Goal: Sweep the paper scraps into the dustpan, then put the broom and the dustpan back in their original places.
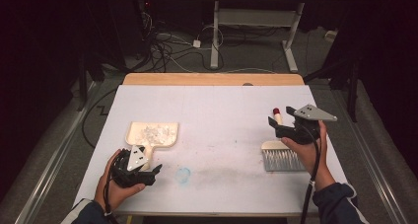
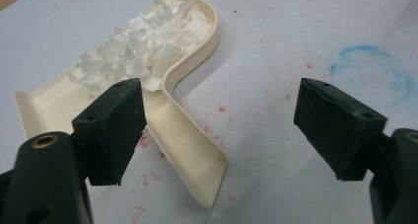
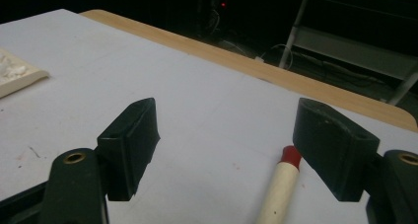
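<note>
A cream dustpan (image 1: 153,134) holding white paper scraps (image 2: 143,41) lies on the left of the table, its handle (image 2: 192,155) pointing toward me. My left gripper (image 1: 156,169) hovers over that handle with its jaws open (image 2: 222,105). The handle runs below, close to the left jaw, and neither pad presses on it. On the right lies a brush (image 1: 282,160) with grey bristles and a cream, red-tipped handle (image 3: 281,184). My right gripper (image 1: 279,114) stands open (image 3: 226,130) above the handle's end, which passes under the right jaw untouched.
A white sheet (image 1: 212,110) covers the table, with a wooden strip (image 1: 212,79) along the far edge. A faint blue ring (image 1: 183,174) is drawn near the front middle, and small red specks (image 2: 222,108) dot the sheet. Cables and desk legs (image 1: 215,36) lie beyond.
</note>
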Motion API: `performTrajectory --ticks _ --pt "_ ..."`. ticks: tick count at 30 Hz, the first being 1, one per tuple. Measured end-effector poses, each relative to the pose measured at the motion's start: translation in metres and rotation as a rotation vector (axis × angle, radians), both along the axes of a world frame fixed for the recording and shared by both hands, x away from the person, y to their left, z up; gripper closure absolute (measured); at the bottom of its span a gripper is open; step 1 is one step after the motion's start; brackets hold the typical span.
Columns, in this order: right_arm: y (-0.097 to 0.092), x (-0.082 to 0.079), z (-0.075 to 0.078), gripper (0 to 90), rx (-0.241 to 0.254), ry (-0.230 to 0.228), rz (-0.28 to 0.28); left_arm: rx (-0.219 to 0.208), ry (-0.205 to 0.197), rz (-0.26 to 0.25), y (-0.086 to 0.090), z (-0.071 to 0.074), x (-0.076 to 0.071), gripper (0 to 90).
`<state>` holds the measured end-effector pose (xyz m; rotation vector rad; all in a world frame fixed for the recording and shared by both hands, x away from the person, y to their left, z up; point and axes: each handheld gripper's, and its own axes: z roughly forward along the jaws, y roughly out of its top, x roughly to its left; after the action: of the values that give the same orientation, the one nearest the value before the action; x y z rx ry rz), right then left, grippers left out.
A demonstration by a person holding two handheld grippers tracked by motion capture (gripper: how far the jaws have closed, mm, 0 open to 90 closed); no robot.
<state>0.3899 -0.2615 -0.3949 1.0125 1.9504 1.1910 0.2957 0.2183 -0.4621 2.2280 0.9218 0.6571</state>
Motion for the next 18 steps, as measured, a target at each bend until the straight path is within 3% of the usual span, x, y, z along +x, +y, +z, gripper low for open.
performTrajectory --ticks 8,11,14,18 --pt "0.003 -0.005 0.003 25.6 0.009 -0.017 0.018 -0.005 -0.011 -0.007 -0.001 0.001 0.000 19.2" --pt "0.005 -0.007 0.006 25.4 -0.012 -0.025 0.017 -0.001 -0.007 -0.009 -0.001 0.000 0.000 19.2" --pt "0.005 -0.010 0.006 25.3 -0.003 -0.017 0.031 0.000 -0.008 -0.015 -0.002 0.000 -0.002 19.2" --pt "0.006 -0.015 0.005 25.2 -0.029 -0.016 0.037 0.007 -0.032 -0.027 -0.001 0.001 -0.002 19.1"
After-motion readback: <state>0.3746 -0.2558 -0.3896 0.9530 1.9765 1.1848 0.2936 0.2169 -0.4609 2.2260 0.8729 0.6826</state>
